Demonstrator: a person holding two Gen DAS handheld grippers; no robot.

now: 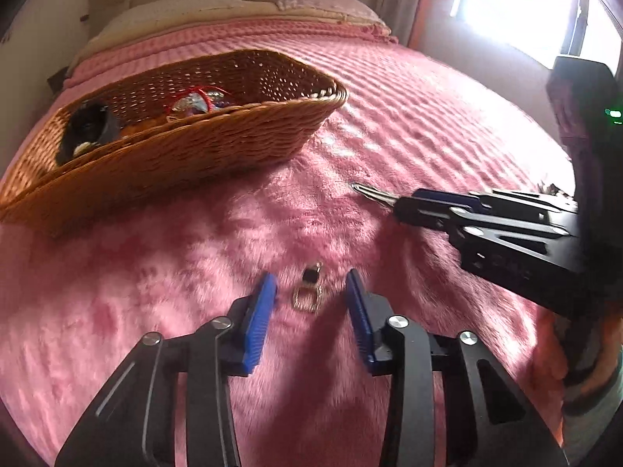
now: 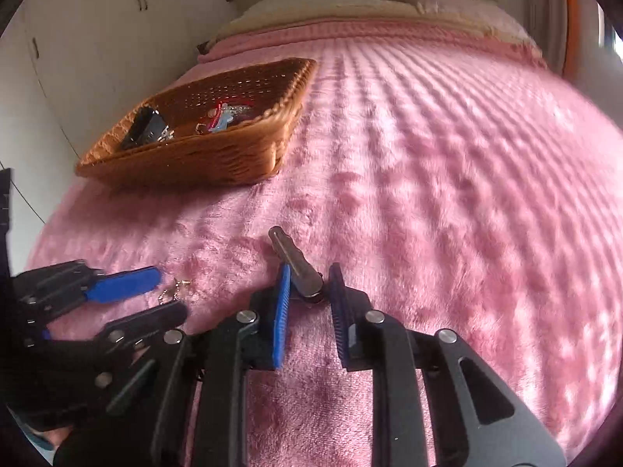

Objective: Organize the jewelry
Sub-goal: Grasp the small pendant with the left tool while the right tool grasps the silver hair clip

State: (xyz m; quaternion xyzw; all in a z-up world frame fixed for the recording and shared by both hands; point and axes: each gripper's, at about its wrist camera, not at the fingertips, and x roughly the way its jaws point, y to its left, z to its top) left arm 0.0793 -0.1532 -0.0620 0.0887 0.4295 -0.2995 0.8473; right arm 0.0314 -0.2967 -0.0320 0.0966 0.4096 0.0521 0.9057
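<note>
Low in the left wrist view, the left gripper (image 1: 310, 286) stands with its blue fingers apart on either side of a small gold earring (image 1: 308, 291) lying on the pink bed cover (image 1: 409, 124). In the right wrist view, the right gripper (image 2: 309, 284) sits around a silver hair clip (image 2: 298, 262); whether it is clamped on it I cannot tell. A wicker basket (image 1: 218, 144) holding other pieces sits at upper left.

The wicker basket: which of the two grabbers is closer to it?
Left. The left gripper sits just before the wicker basket; the right gripper lies off to its right side.
</note>
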